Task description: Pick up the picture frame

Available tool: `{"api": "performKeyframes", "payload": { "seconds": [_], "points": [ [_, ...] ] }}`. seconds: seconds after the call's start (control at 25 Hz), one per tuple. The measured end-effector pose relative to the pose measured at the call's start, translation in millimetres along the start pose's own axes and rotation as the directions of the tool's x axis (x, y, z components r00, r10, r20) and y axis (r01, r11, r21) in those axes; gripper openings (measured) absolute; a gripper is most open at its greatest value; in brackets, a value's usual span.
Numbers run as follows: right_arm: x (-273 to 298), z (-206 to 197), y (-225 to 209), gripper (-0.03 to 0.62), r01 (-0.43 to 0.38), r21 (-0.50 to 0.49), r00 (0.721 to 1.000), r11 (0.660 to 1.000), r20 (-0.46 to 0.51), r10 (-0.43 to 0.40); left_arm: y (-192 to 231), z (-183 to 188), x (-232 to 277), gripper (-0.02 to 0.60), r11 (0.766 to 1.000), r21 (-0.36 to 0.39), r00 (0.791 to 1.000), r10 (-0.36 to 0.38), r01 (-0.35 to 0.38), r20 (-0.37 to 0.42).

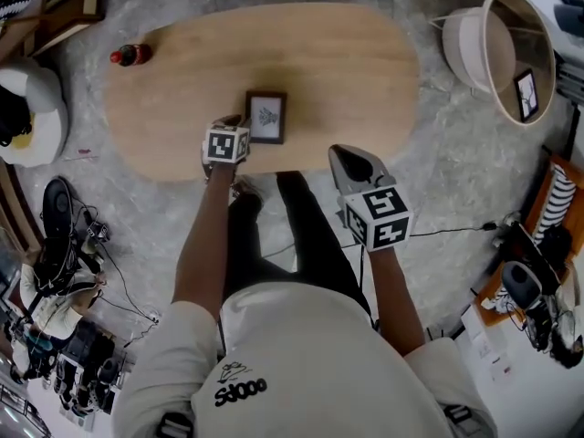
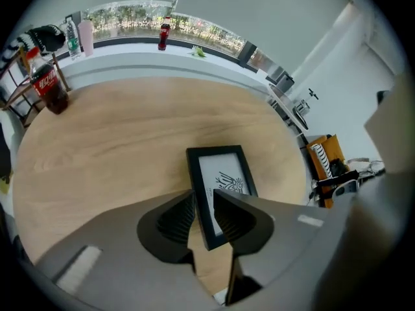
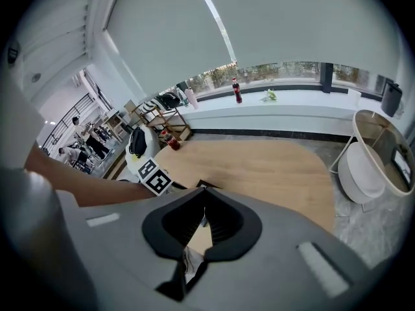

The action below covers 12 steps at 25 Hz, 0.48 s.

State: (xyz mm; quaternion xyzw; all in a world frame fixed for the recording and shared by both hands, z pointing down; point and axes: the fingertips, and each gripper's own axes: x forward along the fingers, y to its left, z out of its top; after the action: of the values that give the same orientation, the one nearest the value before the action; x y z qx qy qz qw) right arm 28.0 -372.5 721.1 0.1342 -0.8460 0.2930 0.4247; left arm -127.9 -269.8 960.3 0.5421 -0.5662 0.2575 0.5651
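Observation:
A small black picture frame (image 1: 266, 117) with a white print lies near the front middle of the oval wooden table (image 1: 347, 71). My left gripper (image 1: 235, 126) is at the frame's left edge. In the left gripper view the frame (image 2: 224, 173) runs away from me, and its left border sits in the narrow gap between the jaws of the left gripper (image 2: 202, 198), which are closed onto it. My right gripper (image 1: 358, 162) hovers at the table's front edge, right of the frame, holding nothing. Its jaws (image 3: 203, 199) meet at the tips.
A cola bottle (image 1: 130, 55) stands at the table's far left end, also visible in the left gripper view as the bottle (image 2: 48, 83). A round white basket (image 1: 497, 53) stands on the floor to the right. Cables and gear (image 1: 64, 245) lie on the floor at left.

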Motion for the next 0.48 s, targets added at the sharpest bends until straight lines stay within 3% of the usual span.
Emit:
{"api": "performKeyframes", "payload": {
  "seconds": [0.2,0.48],
  "points": [
    [9,-15,-7,0.005,0.008,0.016,0.999,1.000,-0.033,-0.007,10,-8,18,0.104,0.999,-0.035,1.000,0.006,-0.006,-0.014],
    [20,-26,-9,0.005,0.007,0.054,0.999,0.999,-0.052,-0.004,12,-5,32,0.104,0.999,-0.031,1.000,0.013,-0.014,-0.012]
  ]
}}
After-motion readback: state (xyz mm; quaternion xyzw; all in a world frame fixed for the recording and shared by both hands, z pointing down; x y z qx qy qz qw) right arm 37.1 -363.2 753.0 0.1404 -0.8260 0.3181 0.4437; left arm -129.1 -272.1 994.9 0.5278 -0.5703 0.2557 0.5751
